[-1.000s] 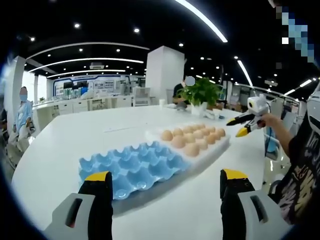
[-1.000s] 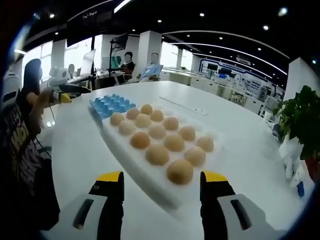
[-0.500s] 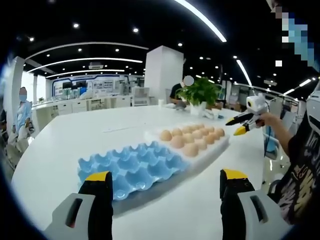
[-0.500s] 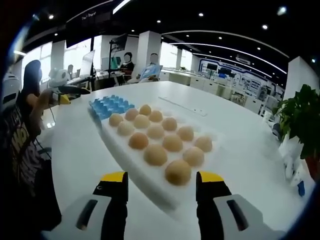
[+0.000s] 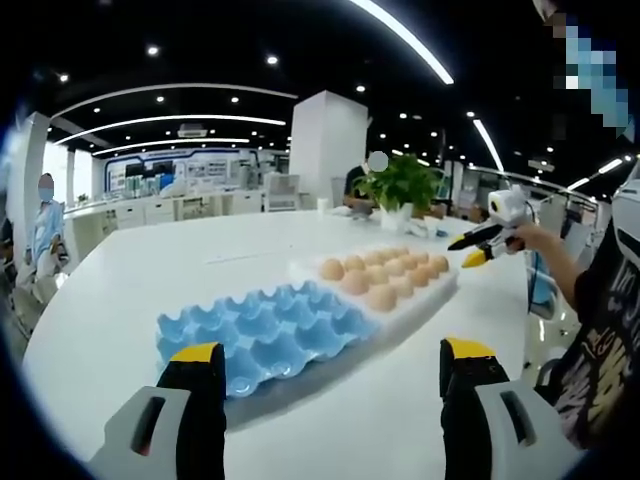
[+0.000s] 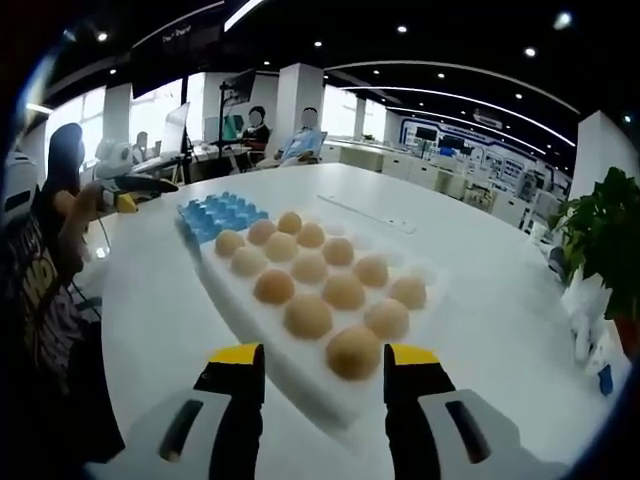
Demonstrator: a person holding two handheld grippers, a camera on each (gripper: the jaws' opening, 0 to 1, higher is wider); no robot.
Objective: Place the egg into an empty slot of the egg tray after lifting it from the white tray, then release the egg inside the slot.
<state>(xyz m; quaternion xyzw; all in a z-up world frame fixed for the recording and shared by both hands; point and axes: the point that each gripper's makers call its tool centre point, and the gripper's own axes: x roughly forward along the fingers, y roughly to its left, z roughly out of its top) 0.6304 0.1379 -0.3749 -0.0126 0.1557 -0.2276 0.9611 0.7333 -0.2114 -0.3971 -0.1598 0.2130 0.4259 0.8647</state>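
Hovering right gripper (image 6: 325,365), jaws apart, empty, lower centre | nearest tan egg (image 6: 353,351) between tips, unlifted on flat white tray (image 6: 290,365) | blue moulded egg tray (image 6: 215,213) beyond, upper left, unfilled | left gripper (image 5: 330,365) gaping, empty | task barely begun

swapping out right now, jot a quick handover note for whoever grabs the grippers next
Left gripper: open, holding nothing, above the table near the blue egg tray.
Right gripper: open, holding nothing, jaws either side of the nearest egg in the white tray, not gripping it.
Blue egg tray's slots look empty; it abuts the white tray.
Done: nothing.
Left: grip the egg, lift, place in a blue slot, release.
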